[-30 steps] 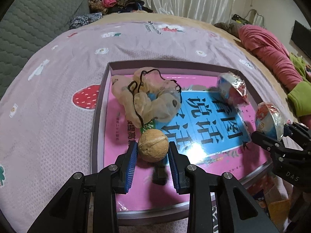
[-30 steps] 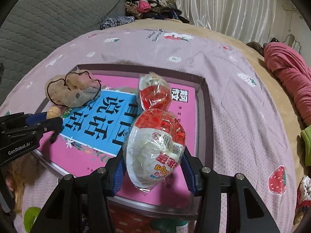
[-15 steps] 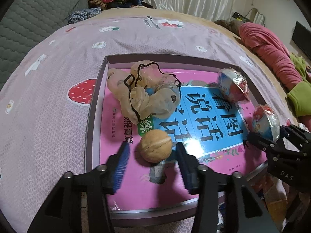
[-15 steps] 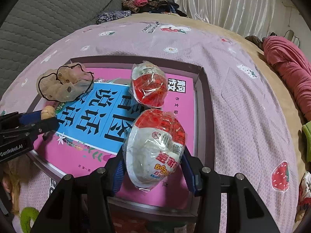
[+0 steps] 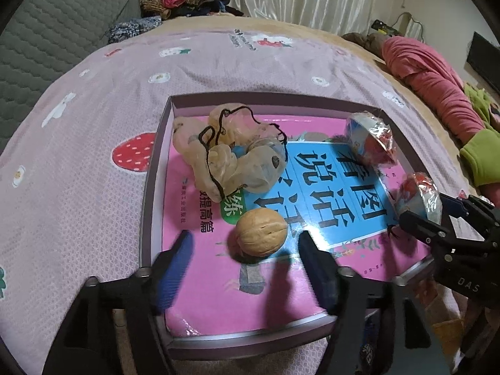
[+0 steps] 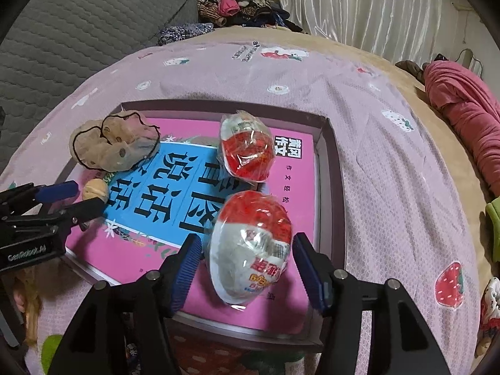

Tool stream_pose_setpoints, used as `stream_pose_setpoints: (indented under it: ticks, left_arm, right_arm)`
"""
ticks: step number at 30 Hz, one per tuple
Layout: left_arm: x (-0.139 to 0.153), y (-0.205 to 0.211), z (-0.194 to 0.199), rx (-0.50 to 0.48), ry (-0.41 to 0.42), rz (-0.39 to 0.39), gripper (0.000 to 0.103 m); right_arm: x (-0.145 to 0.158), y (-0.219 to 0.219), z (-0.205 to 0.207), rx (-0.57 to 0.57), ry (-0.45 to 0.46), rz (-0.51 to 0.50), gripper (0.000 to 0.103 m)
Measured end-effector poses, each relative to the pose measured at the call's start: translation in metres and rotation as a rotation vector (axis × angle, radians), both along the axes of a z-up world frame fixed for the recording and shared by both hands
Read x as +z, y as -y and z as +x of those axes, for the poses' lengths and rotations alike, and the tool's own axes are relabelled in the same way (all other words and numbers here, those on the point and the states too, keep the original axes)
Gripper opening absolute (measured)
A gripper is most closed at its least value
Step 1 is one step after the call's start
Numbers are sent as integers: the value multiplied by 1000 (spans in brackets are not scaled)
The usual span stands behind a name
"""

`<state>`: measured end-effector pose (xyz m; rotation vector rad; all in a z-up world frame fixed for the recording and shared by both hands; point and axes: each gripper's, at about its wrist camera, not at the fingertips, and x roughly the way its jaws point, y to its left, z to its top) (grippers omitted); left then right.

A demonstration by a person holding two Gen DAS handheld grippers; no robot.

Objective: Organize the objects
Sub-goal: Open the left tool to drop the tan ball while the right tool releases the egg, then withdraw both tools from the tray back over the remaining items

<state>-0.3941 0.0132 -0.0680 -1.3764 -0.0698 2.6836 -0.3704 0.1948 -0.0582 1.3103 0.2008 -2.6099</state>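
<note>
Shallow box (image 5: 153, 181) on the bed, lined by a glossy book. Wrapped egg (image 6: 250, 247): light, crinkly, slippery; take it across its middle. Walnut (image 5: 261, 232): hard, rolls. Both lie between opening, non-touching jaws of right hand-held gripper (image 6: 243, 265) and left hand-held gripper (image 5: 247, 259). Second egg (image 6: 247, 148) and hairnet (image 5: 228, 153) crowd the far side.

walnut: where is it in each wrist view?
Left wrist view: the round tan walnut sits low centre, loose between the opening left hand-held gripper pads.
Right wrist view: the walnut is small at the left edge.
Shared landmark: the pink-and-blue book under it.
</note>
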Motion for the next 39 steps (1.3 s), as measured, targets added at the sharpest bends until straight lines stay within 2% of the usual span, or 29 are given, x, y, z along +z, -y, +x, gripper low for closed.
stream_pose_setpoints:
  ticks: [2,7,9,16,25,28,34,39]
  left_arm:
    - [3,0,1,6,-10,-22,75]
    - [12,3,5,19,-22,-16,75]
    - [17,3,9,22,-35,-24,80]
    - [36,-3,28,17,-88,-47,81]
    - [61,3,69,43,-130,-3,81]
    - [68,6,84,62,-130,-1,83]
    - [84,21,107,111,-111,11,83]
    - [112,23,134,109,-141,1,83]
  right_arm:
    - [2,1,2,-1,-5,1,60]
    - [10,1,6,2,-21,-5,61]
    - [16,1,8,1,-35,-7,65]
    - [40,2,23,-4,-97,-7,74]
    - [68,2,56,-8,-148,-20,81]
    - [81,3,70,-9,-160,-28,89]
    - [101,12,95,-4,-153,4,90]
    - [121,16,122,4,-170,24,90]
